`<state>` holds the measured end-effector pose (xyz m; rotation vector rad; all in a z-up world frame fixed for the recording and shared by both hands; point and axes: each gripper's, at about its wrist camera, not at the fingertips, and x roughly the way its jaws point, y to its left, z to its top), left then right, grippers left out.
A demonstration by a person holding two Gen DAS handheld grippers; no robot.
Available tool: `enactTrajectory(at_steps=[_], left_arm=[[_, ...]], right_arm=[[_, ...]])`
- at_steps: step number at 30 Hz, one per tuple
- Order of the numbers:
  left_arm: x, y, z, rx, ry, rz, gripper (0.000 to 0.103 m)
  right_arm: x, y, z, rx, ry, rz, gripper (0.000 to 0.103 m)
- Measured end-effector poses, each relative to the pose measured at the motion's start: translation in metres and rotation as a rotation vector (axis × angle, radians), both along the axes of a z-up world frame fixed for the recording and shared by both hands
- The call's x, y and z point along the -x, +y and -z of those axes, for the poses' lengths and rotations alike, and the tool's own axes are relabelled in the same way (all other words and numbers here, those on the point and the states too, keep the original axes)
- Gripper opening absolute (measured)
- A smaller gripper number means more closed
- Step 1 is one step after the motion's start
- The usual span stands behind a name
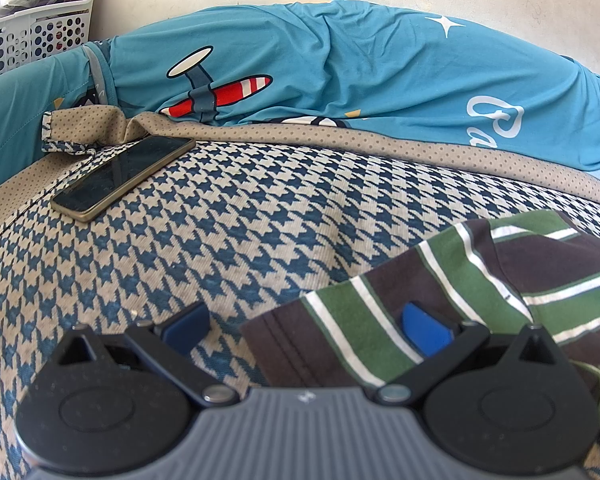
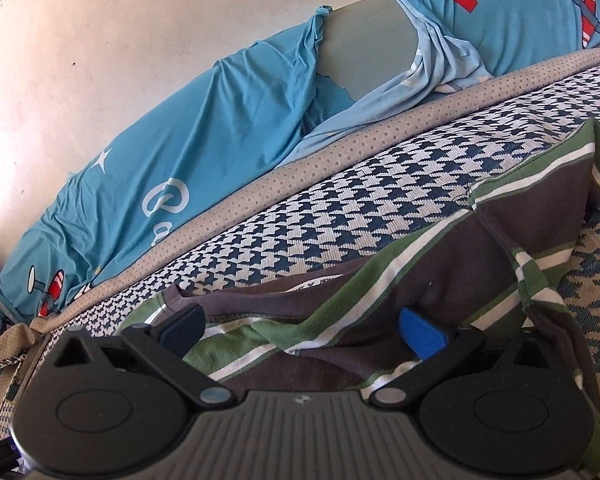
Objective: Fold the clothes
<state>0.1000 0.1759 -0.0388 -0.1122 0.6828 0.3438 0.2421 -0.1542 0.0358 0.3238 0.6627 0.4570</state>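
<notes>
A striped shirt point(image 1: 480, 280) in brown, green and white lies rumpled on a houndstooth mattress point(image 1: 240, 220). My left gripper point(image 1: 300, 324) stands open low over the shirt's left hem corner, with its right fingertip over the cloth and its left fingertip over bare mattress. In the right wrist view the same striped shirt point(image 2: 480, 248) shows its neck opening and bunched folds. My right gripper point(image 2: 304, 328) is open with both blue fingertips spread over the collar area, and nothing is pinched between them.
A phone point(image 1: 126, 176) lies on the mattress at the far left. A long blue pillow with airplane prints point(image 1: 320, 68) runs along the wall behind. A white perforated basket point(image 1: 32, 36) stands in the far left corner. The pillow's grey inner point(image 2: 364, 44) shows through its cover.
</notes>
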Motion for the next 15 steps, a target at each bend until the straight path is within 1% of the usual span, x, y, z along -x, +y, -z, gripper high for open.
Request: enactTrajectory(at_steps=[10,15], left_arm=[[0.0005,0.0001,0.0000,0.000,0.000,0.000,0.103],[0.0004,0.0001,0.0000,0.000,0.000,0.000,0.103]], right_arm=[[0.0033,0.0013,-0.0026,0.018,-0.007,-0.002,0.103],[0.0065,0.0002,-0.0012,0.012,-0.031,-0.008,0.103]])
